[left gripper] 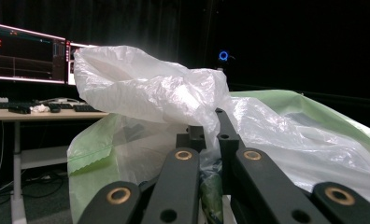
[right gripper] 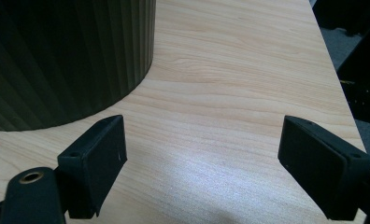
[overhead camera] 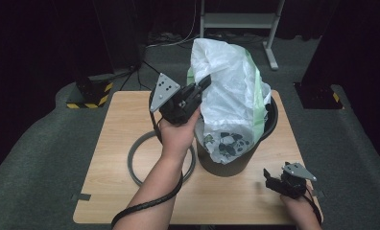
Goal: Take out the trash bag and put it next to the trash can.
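Note:
A black ribbed bin stands on the wooden table. A white plastic bag with green edges and a panda print rises out of it, puffed up high. My left gripper is raised beside the bin's left rim and is shut on a fold of the white plastic bag, which bunches between its jaws. My right gripper rests low on the table at the front right, open, with bare wood between its fingers. The bin's wall stands just left of it.
A grey ring lies flat on the table left of the bin, partly under my left forearm. Desk legs and dark stands rise behind the table. Monitors on a desk are in the background of the left gripper view.

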Demonstrator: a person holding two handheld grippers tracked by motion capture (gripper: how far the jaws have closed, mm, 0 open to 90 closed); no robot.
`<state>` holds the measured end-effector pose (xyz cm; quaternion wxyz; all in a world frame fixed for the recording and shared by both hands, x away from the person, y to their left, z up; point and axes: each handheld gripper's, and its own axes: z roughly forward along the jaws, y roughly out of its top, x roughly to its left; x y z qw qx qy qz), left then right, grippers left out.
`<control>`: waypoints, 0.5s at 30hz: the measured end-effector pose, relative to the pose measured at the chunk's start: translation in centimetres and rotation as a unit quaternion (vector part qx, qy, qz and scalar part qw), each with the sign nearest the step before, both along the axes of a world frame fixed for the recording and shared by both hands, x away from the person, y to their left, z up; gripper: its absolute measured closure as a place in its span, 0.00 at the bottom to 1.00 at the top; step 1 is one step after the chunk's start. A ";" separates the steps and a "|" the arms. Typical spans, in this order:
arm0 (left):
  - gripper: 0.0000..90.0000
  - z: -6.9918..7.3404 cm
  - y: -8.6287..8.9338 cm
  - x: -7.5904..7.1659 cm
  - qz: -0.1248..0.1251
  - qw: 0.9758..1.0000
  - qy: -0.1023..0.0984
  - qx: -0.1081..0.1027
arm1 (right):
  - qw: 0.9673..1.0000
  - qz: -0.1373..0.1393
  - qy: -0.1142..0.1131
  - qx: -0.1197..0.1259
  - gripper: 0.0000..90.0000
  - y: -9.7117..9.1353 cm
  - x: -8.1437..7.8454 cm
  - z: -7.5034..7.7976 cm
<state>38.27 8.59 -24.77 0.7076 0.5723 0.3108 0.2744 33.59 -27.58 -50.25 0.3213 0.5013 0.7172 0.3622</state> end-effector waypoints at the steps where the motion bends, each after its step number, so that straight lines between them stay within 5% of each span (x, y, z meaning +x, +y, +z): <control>1: 1.00 0.1 0.1 0.0 0.002 1.000 -0.003 0.002 | 1.000 0.001 0.000 0.000 0.17 0.0 0.0 0.0; 15: 1.00 2.2 1.5 -1.2 0.016 0.999 -0.033 -0.010 | 1.000 0.000 0.001 -0.003 0.17 0.3 0.1 -0.1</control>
